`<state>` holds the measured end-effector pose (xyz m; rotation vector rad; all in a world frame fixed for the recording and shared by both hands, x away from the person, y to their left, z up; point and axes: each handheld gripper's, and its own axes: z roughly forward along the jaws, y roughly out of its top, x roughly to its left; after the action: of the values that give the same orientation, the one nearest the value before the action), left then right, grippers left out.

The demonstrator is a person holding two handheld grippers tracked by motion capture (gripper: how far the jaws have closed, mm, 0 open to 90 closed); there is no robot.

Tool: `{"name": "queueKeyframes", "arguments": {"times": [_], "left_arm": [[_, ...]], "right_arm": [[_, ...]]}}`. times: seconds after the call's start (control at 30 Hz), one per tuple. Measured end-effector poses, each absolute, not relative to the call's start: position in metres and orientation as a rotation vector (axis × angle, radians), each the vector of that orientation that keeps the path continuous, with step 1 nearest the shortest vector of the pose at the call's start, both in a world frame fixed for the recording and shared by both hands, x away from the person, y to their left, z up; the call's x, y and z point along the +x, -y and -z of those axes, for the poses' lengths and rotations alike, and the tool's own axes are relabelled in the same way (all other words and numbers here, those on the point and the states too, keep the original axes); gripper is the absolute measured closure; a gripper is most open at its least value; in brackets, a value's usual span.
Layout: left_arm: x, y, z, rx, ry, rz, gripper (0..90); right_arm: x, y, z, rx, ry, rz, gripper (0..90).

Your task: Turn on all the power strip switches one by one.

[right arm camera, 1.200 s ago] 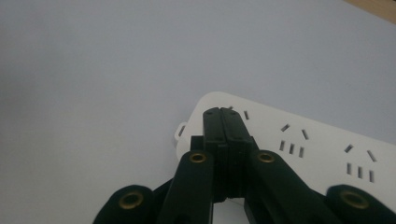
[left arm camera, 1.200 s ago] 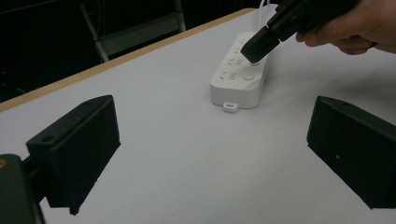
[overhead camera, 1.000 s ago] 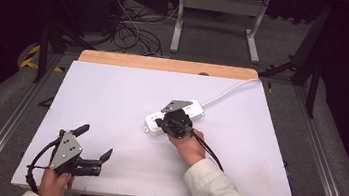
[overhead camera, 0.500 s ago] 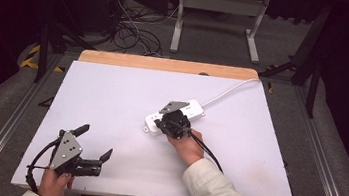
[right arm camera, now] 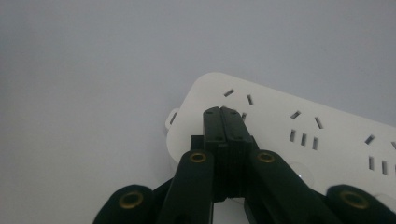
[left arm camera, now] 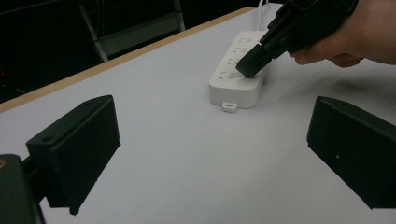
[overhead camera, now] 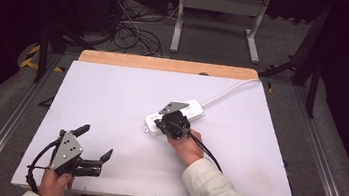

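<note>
Centrally on the worktop (overhead camera: pixel 112 95), the right tongs (right arm camera: pixel 223 114), jaws pressed together, seemingly touch the white power strip (overhead camera: pixel 175 117); left tongs (overhead camera: pixel 94 143) gape wide near the front-left corner.

Between the earlier pictures and now, nothing has visibly changed. The right tool (overhead camera: pixel 173 123) has not shifted on the power strip (overhead camera: pixel 176 117) near the worktop's (overhead camera: pixel 112 95) middle, and the left tool (overhead camera: pixel 86 153) has not shifted near its front left corner.

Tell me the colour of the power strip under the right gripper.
White. The power strip shows best in the right gripper view, with dark socket slots.
</note>
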<state>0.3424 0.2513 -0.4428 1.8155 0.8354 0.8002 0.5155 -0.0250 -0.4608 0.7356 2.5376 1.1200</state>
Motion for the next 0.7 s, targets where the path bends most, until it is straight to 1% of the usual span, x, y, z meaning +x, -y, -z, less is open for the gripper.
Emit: {"name": "queueKeyframes", "arguments": {"times": [0.7], "left_arm": [[0.3418, -0.2509, 0.4426, 1.817, -0.834, -0.801, 3.0]], "right_arm": [[0.5105, 0.019, 0.4623, 0.733, -2.514, -1.073, 90.0]]}}
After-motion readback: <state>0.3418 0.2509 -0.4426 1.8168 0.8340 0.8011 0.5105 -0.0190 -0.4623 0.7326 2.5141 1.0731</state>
